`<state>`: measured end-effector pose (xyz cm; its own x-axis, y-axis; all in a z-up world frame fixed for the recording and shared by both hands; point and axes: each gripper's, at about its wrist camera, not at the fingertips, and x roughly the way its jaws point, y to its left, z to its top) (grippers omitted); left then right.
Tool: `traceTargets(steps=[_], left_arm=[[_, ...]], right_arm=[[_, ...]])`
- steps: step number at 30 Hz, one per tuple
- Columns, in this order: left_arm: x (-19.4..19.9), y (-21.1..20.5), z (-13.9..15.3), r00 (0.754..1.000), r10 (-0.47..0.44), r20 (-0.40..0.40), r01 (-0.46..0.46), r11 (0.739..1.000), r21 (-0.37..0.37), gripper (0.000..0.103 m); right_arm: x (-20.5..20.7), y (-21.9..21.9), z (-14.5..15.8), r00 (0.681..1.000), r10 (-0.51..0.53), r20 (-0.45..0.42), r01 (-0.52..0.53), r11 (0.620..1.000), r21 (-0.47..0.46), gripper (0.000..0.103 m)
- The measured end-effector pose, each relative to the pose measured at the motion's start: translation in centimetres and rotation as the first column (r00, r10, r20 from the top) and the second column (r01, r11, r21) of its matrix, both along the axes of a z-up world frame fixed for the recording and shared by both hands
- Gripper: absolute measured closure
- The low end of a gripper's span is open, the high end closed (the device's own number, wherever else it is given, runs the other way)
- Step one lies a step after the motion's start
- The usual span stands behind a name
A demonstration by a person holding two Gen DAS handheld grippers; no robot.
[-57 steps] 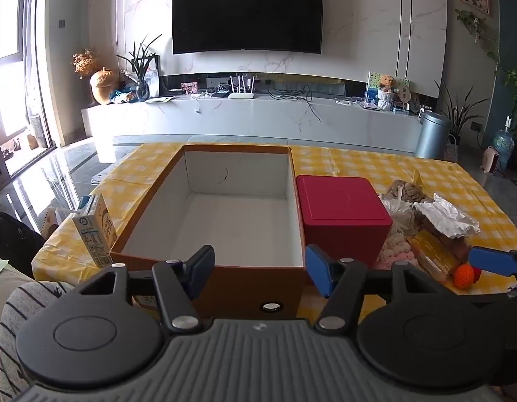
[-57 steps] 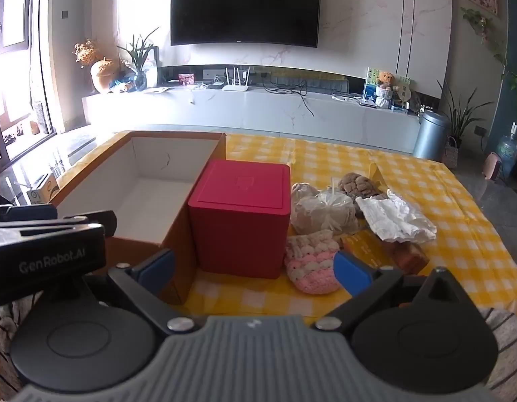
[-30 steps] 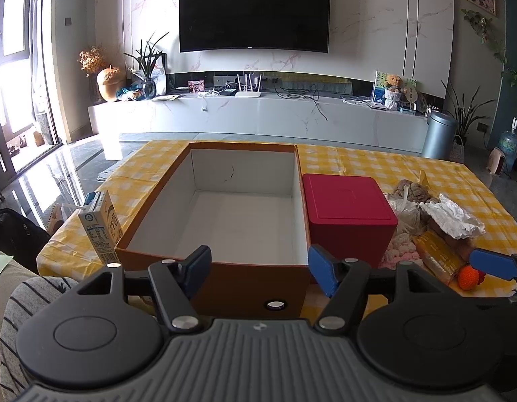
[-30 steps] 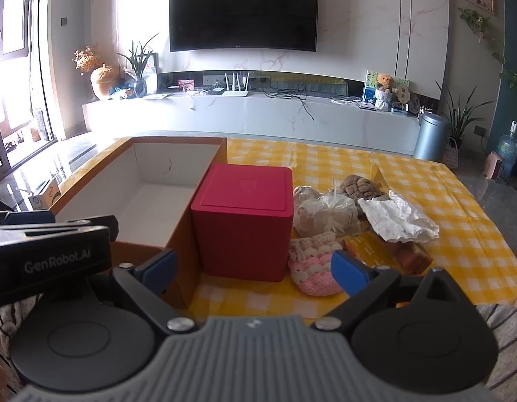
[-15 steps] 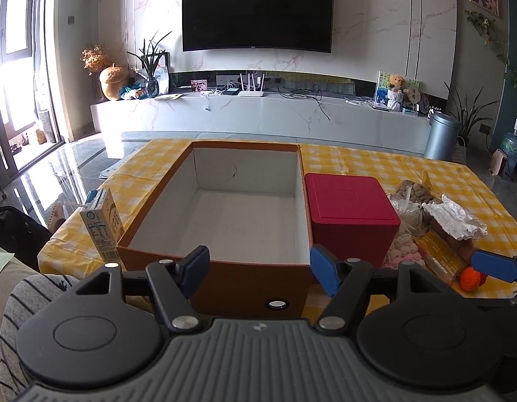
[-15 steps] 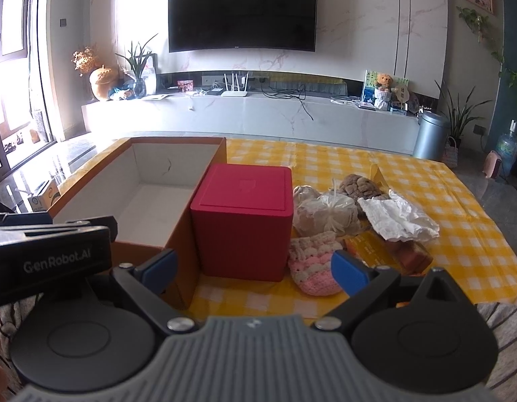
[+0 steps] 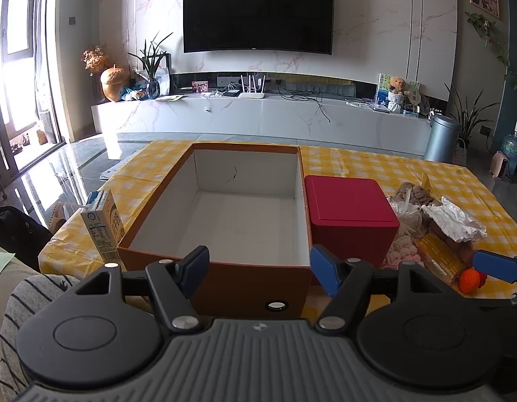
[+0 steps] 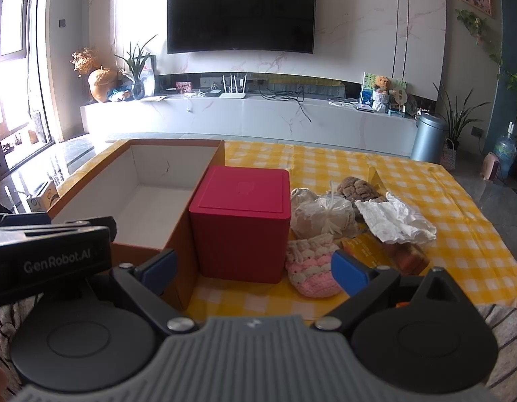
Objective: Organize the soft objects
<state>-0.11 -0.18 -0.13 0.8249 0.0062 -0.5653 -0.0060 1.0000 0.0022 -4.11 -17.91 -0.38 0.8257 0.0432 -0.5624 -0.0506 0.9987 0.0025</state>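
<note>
Nothing is sorted: the cardboard box (image 7: 245, 214) sits empty, soft toys (image 8: 312, 271) piled at its 3 o'clock, both grippers' jaws wide, holding nothing.

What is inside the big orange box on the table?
Nothing shows inside the orange box: only its bare white floor and walls. Its front wall hides the nearest strip of floor.

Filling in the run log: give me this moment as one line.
left tongs: open, empty | right tongs: open, empty | orange box: empty | pink crochet pouch: on table beside red box
</note>
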Motion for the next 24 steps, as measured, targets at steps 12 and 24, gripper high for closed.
traceTargets(steps=[12,24], left_arm=[[-0.14,-0.12,0.31,1.0,0.006,-0.005,-0.006,1.0,0.011,0.022],[-0.19,-0.88,0.64,1.0,0.004,0.002,-0.005,0.999,0.037,0.022]], right_arm=[[-0.1,-0.05,0.09,1.0,0.0,0.002,0.0,1.0,0.001,0.007],[-0.22,-0.55,0.3,1.0,-0.009,0.011,0.009,1.0,0.0,0.007]])
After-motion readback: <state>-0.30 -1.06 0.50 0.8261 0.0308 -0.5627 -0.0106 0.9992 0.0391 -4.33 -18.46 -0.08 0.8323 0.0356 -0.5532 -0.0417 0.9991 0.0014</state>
